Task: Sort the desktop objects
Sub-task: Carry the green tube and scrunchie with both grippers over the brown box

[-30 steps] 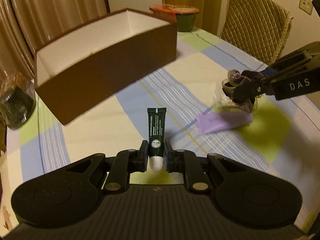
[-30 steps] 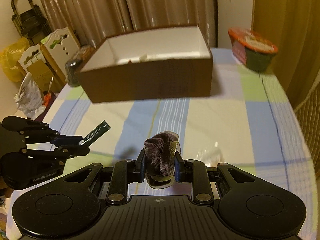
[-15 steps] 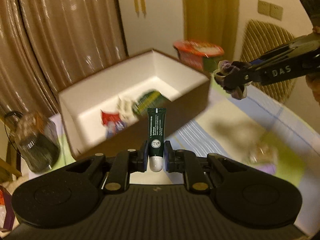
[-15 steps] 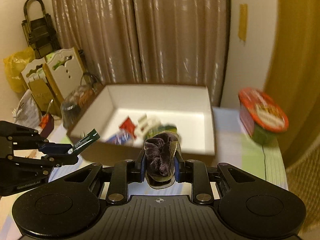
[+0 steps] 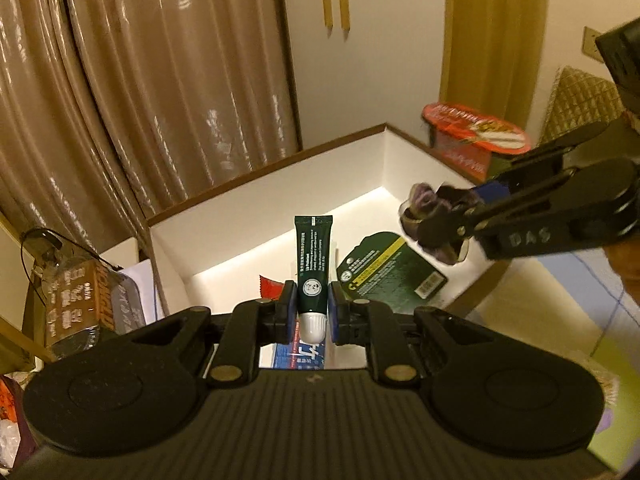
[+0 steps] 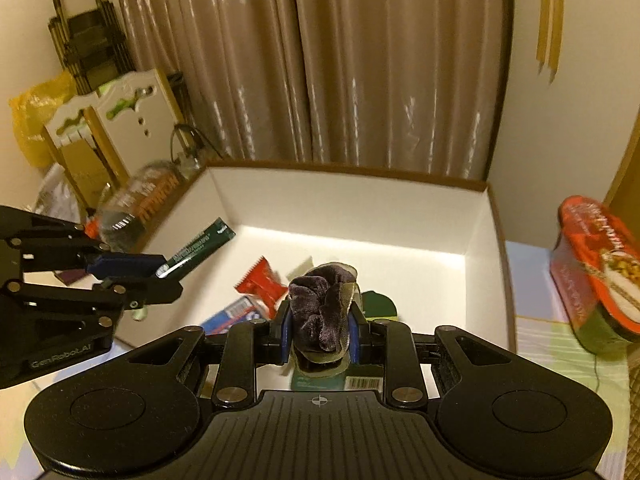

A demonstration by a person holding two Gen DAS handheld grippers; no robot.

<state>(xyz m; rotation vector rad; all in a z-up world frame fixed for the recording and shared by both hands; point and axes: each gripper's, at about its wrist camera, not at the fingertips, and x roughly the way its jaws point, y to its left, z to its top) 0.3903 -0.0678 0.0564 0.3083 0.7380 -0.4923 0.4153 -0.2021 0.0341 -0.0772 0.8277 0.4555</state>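
My left gripper (image 5: 312, 312) is shut on a dark green tube (image 5: 313, 264) with a white cap, held over the open brown box (image 5: 280, 184) with white inside walls. My right gripper (image 6: 320, 328) is shut on a dark purple velvet scrunchie (image 6: 320, 308), also over the box (image 6: 360, 208). Each gripper shows in the other's view: the right one with the scrunchie (image 5: 432, 216), the left one with the tube (image 6: 196, 248). Inside the box lie a red packet (image 6: 258, 280), a blue-white packet (image 6: 236, 312) and a dark green card package (image 5: 388, 268).
A red-lidded instant noodle bowl (image 6: 596, 272) stands right of the box on the checked tablecloth (image 5: 560, 320). A clear plastic jar (image 5: 76, 296) stands left of the box. Curtains hang behind. A quilted chair back (image 5: 580, 108) is at the far right.
Both grippers have moved up and forward from the table to above the box, each still holding its object. The box interior now fills the lower middle of both views.
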